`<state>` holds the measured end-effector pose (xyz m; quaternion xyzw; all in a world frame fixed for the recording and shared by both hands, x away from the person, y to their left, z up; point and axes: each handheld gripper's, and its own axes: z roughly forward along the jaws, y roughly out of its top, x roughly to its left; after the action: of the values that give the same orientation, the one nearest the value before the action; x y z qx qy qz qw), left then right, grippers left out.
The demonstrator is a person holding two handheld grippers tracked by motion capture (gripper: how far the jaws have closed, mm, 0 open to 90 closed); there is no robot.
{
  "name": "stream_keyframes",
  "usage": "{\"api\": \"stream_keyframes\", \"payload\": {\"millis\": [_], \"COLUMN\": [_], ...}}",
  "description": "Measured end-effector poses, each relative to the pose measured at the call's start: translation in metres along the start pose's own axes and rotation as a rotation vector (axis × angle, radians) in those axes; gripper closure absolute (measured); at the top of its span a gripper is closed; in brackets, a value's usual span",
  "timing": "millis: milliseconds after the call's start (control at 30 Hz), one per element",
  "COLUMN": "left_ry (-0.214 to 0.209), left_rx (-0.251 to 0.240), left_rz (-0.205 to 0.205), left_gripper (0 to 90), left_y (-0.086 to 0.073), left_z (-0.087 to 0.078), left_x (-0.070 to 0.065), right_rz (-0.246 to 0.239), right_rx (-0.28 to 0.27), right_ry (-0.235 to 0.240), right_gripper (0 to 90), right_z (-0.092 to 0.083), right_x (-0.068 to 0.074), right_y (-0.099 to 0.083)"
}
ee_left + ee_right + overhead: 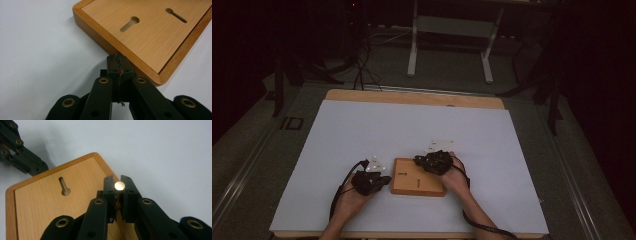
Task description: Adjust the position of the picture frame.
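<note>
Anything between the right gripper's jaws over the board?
Yes: the right gripper is shut on a round-headed metal pin, above the wooden board, per the right gripper view.

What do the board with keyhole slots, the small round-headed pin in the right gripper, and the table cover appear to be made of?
Board: probably wood or wood veneer, with visible grain, a smooth satin face and a darker rounded frame. Pin: likely metal, since its flat round head shines pale gold, perhaps brass; its shaft is mostly hidden between the jaws. Table cover: a matte white sheet, paper or plastic; I cannot tell which.
</note>
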<state>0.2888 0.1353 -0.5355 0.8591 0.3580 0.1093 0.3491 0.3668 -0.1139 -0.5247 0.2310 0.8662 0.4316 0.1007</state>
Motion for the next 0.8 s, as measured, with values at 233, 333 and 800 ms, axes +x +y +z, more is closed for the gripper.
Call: {"api": "stream_keyframes", "payload": {"millis": [233,333,800], "left_ry": [0.049,0.068,0.071], "left_rx": [0.016,-0.005,-0.052], "left_rz": [0.044,0.032,0.024], "left_gripper": [90.0,89.6,86.2], "left_y": [0.0026,0.0038,0.0086], "left_z": [0.0000,0.0000,0.0051], "left_x": [-0.0070,-0.0049,-0.0005], "right_rz": [0.007,0.015,0.074], "right_rx": [-0.021,-0.026,-0.049], "right_ry": [0.008,0.002,-0.101], "right_gripper": [84.1,84.1,84.1], "right_z": [0.0039,0.0065,0.0018], "right_x": [-0.0036,-0.0030,0.0015], "right_y": [0.0010,0.0024,-0.0028]}}
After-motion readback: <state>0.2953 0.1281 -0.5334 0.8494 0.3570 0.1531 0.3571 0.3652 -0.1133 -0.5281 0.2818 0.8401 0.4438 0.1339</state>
